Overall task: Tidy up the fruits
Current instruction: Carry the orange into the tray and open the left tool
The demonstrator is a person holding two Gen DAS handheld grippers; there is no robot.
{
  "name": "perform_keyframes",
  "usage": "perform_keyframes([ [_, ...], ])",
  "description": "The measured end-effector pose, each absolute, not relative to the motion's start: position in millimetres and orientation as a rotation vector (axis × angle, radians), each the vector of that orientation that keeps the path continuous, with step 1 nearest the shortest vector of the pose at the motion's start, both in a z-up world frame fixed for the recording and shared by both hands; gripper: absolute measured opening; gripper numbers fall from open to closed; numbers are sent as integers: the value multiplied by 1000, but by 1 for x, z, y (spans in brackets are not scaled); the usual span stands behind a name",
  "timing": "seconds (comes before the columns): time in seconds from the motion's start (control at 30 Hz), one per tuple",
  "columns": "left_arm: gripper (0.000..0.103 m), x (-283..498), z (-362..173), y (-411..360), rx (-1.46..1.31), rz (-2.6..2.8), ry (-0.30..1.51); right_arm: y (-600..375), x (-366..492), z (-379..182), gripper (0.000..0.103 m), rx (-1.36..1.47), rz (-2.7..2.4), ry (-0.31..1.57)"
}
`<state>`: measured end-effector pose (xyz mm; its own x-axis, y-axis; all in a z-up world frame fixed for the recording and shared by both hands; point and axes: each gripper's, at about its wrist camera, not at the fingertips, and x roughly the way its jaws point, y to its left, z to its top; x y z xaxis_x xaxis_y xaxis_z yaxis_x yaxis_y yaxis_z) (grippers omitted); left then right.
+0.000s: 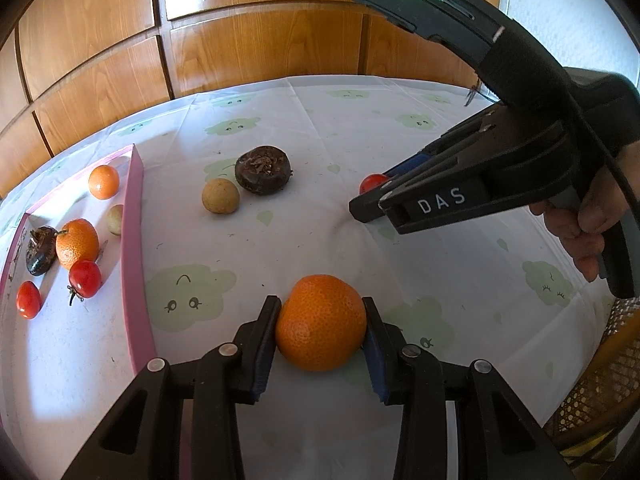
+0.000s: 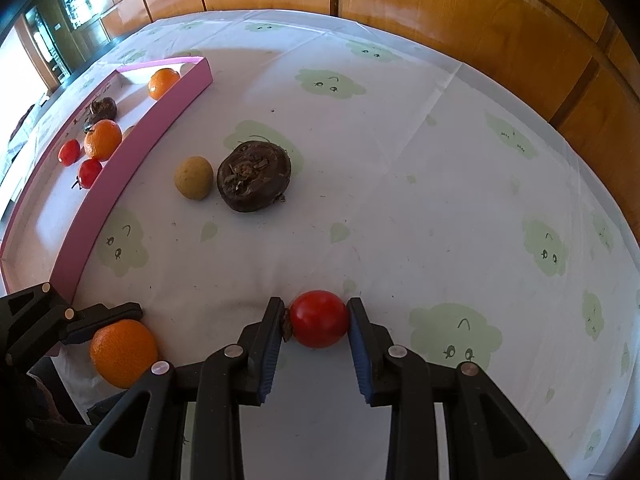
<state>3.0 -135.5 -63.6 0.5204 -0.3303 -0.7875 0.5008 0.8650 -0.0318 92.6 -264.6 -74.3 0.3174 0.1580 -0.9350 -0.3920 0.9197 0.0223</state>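
1. An orange (image 1: 321, 322) is clamped between the pads of the left gripper (image 1: 322, 316) at the near edge of the table, just right of the pink tray (image 1: 136, 216); it appears to rest on, or just above, the tablecloth (image 1: 320, 128), and which of the two cannot be told.
2. A red tomato (image 2: 319, 318) is gripped by the right gripper (image 2: 318, 320), both blue pads being pressed to its sides, near the middle of the cloth and right of the orange. Whether it has been lifted clear cannot be told.
3. Inside the tray, on the left, several fruits are already gathered: a small orange (image 1: 103, 181) at the far end, a larger orange with a stem (image 1: 77, 243), two red tomatoes (image 1: 84, 278), a dark shrivelled fruit (image 1: 39, 250) and a pale round fruit (image 1: 115, 219) against the tray's right wall.
4. Outside the tray, two pieces are left ungrasped: a tan round fruit (image 1: 220, 196) and, touching it on its right, a dark brown flattened fruit (image 1: 262, 169), both towards the far middle of the table.
5. The task is judged to be a little over halfway: six pieces are boxed, two are in hand, two are untouched.
6. Both held fruits must next be carried left over the tray wall and let go on bare floor, since the near part of the tray is crowded and round fruit may roll when dropped.
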Motion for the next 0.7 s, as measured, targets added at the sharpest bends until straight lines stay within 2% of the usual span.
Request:
perform_keyframes([
  [0.4, 38, 14, -57, -132, 156, -527, 944, -260, 86, -74, 32, -259, 370, 1176],
  [0.7, 38, 17, -6, -99, 29, -562, 863, -258, 84, -73, 32, -265, 371, 1173],
])
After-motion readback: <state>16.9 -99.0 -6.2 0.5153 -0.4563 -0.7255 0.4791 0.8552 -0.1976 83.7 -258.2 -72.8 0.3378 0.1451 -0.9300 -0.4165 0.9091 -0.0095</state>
